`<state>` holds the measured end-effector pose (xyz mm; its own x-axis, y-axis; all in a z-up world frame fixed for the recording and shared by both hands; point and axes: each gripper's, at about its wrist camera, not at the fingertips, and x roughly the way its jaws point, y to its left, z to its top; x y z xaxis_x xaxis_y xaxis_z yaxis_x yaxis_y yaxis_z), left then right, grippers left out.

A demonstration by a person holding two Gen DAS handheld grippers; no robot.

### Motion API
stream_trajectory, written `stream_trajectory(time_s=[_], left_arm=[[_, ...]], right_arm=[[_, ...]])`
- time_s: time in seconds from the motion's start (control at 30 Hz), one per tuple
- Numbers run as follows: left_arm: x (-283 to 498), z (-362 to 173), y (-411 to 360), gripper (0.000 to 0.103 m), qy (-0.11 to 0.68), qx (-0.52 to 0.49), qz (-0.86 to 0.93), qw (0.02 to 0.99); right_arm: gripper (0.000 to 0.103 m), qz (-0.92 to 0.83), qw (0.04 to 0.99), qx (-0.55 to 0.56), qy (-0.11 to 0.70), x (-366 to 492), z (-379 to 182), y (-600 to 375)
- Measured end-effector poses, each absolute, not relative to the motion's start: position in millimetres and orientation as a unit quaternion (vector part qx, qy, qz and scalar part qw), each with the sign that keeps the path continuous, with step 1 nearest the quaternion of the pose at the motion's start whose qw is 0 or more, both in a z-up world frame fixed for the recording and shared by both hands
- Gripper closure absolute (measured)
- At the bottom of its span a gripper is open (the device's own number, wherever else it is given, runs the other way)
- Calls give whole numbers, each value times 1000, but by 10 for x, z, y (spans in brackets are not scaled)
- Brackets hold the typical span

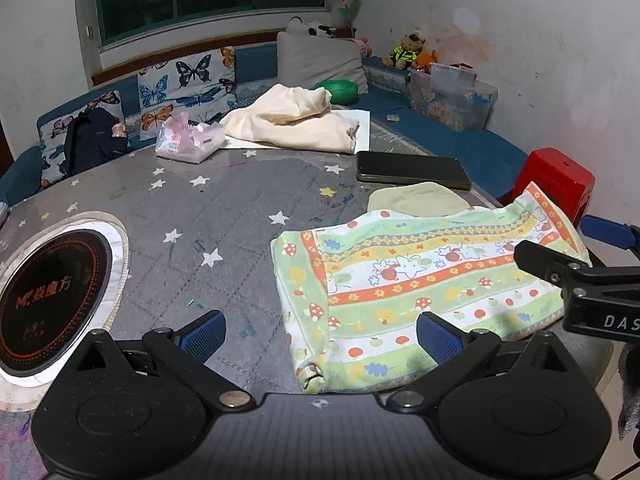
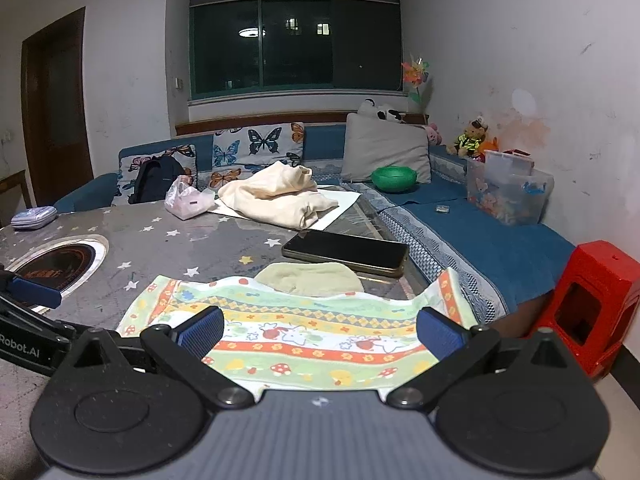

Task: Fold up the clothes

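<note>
Blue pouch (image 2: pixel 34 216) on table, right wrist view only.

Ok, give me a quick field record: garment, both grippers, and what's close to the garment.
garment: patterned cloth, lying partly folded on the table, right end at the table edge
left gripper: open, at the cloth's near left corner, holding nothing
right gripper: open, over the cloth's near edge, holding nothing
behind garment: beige cloth, then phone
far side: cream garment, unfolded
</note>
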<state>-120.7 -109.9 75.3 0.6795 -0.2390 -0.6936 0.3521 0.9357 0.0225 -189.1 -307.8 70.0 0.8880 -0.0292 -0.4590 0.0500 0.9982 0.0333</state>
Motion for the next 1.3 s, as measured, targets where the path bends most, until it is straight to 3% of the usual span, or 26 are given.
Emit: stream_trajectory(time_s=[0.77, 1.3], left_arm=[[-1421, 875, -958, 0, 352, 70, -144, 922], [-1235, 1074, -524, 0, 324, 32, -81, 942]], right_arm=[[0, -8, 974, 9, 225, -1971, 800, -2831], [0, -18, 974, -2, 227, -1543, 1008, -2398]])
